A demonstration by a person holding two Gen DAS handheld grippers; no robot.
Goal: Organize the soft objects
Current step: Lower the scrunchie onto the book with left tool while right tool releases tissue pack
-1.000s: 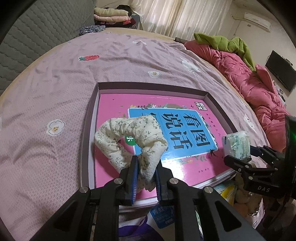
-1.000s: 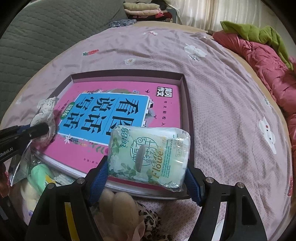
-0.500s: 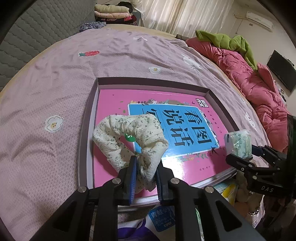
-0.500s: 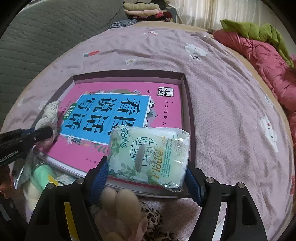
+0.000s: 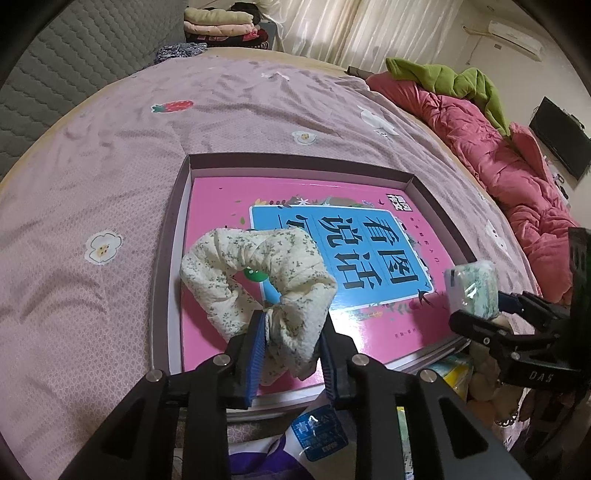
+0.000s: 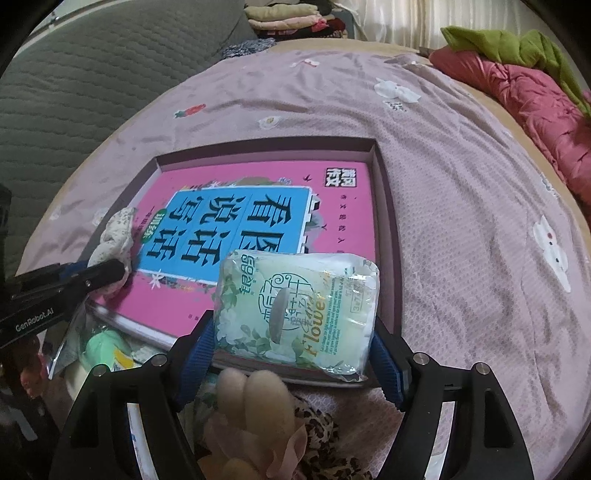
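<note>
Left wrist view: the left claw (image 5: 291, 341) reaches down over the near edge of a shallow box (image 5: 173, 266) that lies on a bed (image 5: 92, 177) under a mauve sheet with small flower and strawberry prints. A pink book (image 5: 221, 206) with a blue title panel fills the box. A cream floral scrunchie (image 5: 255, 273) rests on the book's near left part, its loop arching away from the claw. Its near end sits between the blue pads (image 5: 257, 350); the jaws are opening, and the cloth still fills the gap and touches both pads. At the right edge, the right claw (image 5: 476, 306) holds a tissue pack (image 5: 471, 288) above the box's near right corner. Below the box lie a blue-labelled packet (image 5: 319, 432) and a plush toy (image 5: 480, 376). A pink quilt (image 5: 498, 158) with a green garment (image 5: 454, 77) on it lies along the bed's far right side, and folded clothes (image 5: 218, 22) are stacked beyond the bed.

Right wrist view: the right claw (image 6: 291, 343) is clenched on the tissue pack (image 6: 295, 306), its blue pads pressing the pack's left and right ends. The pack is green and white, printed "Flower", and hangs over the near edge of the box (image 6: 388, 206) and book (image 6: 343, 206). At left, the left claw (image 6: 107, 273) lies against the scrunchie (image 6: 114, 236), which sits on the book's left edge. Under the claw are a plush toy (image 6: 255, 398), a leopard-print cloth (image 6: 317, 432) and a pale green object (image 6: 105, 347) in a clear bag.
</note>
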